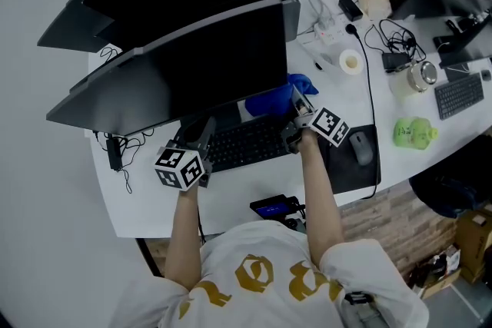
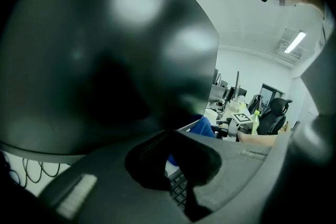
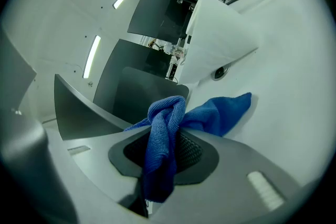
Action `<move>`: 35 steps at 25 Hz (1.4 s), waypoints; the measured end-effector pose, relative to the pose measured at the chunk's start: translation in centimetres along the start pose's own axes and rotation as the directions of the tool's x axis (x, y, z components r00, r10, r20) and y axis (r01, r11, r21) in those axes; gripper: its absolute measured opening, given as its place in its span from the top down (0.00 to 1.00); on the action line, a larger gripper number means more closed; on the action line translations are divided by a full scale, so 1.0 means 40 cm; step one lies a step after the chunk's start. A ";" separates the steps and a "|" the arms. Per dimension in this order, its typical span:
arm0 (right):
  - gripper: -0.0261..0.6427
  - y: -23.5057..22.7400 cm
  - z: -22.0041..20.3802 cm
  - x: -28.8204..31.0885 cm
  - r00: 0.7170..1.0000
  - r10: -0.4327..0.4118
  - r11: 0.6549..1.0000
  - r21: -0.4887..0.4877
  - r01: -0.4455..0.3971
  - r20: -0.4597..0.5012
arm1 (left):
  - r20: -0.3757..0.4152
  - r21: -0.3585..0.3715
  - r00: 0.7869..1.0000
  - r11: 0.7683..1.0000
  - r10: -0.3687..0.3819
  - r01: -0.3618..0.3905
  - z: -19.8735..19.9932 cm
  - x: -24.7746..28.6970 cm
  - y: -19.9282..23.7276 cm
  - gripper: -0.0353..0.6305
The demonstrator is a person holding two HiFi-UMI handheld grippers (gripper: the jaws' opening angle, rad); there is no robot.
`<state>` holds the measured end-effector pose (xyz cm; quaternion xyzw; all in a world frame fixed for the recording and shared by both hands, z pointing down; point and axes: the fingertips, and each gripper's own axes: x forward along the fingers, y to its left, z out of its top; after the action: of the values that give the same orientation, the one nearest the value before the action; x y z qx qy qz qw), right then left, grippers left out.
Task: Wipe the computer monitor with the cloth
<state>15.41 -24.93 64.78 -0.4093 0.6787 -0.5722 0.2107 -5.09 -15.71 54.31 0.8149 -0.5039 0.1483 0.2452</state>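
Blue microfibre cloth (image 3: 164,139) is bunched and clamped between the jaws of my right gripper (image 3: 160,165), its loose end trailing onto the white desk (image 1: 231,200). It sits at the lower right corner of the dark monitor (image 1: 207,65), just past the keyboard (image 1: 242,142). My left gripper (image 2: 173,165) is at the monitor's lower left, jaws drawn to a slit and holding nothing.
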 end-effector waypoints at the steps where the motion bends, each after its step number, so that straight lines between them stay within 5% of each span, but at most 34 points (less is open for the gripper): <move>1: 0.78 -0.001 -0.001 0.000 1.000 -0.001 1.000 0.014 0.001 0.004 | -0.001 0.000 1.000 1.000 0.000 0.000 -0.002 -0.002 0.002 0.95; 9: 0.78 -0.008 -0.018 0.007 0.999 0.004 0.996 0.084 -0.007 0.032 | -0.017 -0.017 1.000 1.000 0.004 -0.005 -0.027 -0.013 0.015 0.95; 35: 0.78 0.061 -0.198 0.083 0.988 0.078 0.997 0.029 -0.075 -0.130 | 0.028 -0.088 0.998 0.995 0.057 -0.055 -0.052 -0.084 0.081 0.95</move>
<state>6.77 -22.75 65.08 -0.3418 0.6994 -0.5974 0.1924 -9.45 -13.25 55.23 0.7910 -0.5363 0.1205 0.2686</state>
